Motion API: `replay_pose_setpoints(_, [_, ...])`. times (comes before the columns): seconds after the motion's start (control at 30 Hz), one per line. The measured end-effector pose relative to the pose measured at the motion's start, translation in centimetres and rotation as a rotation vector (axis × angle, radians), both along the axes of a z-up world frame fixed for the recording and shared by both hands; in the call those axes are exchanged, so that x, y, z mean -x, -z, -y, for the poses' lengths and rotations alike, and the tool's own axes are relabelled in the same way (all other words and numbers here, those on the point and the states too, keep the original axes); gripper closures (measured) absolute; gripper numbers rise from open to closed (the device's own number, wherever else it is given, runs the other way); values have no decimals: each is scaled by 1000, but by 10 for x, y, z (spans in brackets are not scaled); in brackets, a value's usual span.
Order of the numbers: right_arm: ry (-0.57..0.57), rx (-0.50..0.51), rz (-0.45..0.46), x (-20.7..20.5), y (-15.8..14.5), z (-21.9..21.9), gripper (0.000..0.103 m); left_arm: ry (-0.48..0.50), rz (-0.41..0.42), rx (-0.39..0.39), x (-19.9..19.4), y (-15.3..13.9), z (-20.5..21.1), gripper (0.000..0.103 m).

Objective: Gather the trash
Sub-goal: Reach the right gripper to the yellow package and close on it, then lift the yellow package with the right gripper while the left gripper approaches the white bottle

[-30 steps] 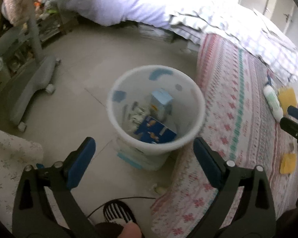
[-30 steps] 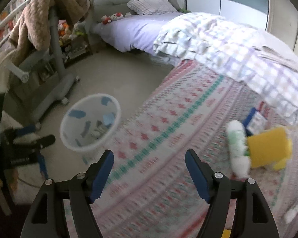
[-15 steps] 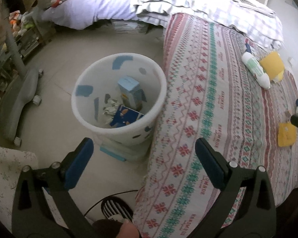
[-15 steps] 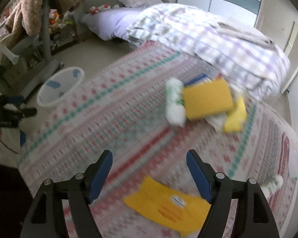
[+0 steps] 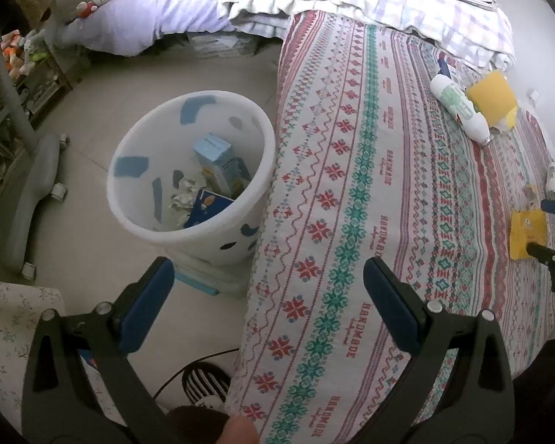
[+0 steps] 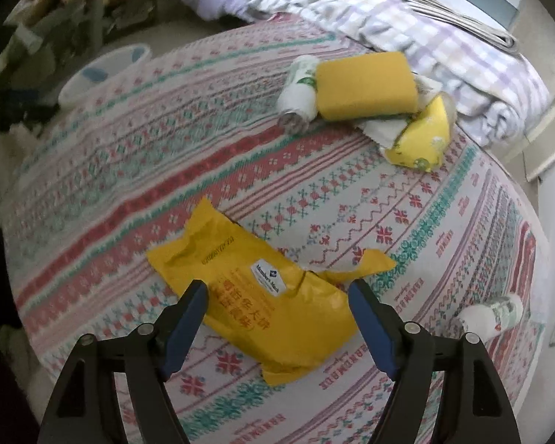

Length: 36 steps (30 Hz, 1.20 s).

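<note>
Trash item under the right gripper (image 6: pixel 276 305): a crumpled yellow wrapper (image 6: pixel 266 296), flat on the patterned bedspread (image 6: pixel 407 229), lower centre of the right wrist view. Jaws are opening, wide, straddling the wrapper's near end; pads not pressing on it. Upper centre of frame: white bottle (image 6: pixel 299 88), yellow sponge-like block (image 6: pixel 366 85) and yellow packet (image 6: pixel 421 140) clustered, touching. Small white bottle (image 6: pixel 492 314) at right edge.

Left gripper (image 5: pixel 266 305) spread wide, empty, over the bedspread edge. White bin (image 5: pixel 192 177) on floor, left of centre, touching the bedspread; blue cartons and crumpled paper inside.
</note>
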State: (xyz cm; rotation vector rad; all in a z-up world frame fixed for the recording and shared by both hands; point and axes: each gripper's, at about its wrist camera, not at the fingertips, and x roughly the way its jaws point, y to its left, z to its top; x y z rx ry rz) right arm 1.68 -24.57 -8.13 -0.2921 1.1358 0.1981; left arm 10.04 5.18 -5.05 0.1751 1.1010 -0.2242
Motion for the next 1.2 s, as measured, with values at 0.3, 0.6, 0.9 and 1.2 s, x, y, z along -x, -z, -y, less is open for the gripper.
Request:
replay_pose_setpoints(0.3, [-152,-25,-36,1,-3,-11,19,1,-13,-4,-3,4,3,1])
replay_pose_setpoints(0.6, [-126,7,-78,-7,12,-5,16,10,-24,-15,-4,7,9,1])
replay_pose_setpoints(0.9, [11,-102,-125,-27,19,19,16,19,-22,-3,-4,2,21,1])
replay_pose_setpoints(1.2, [151,-205,-103,-59,8,65,42,36,-22,7,-9,-1,41,1])
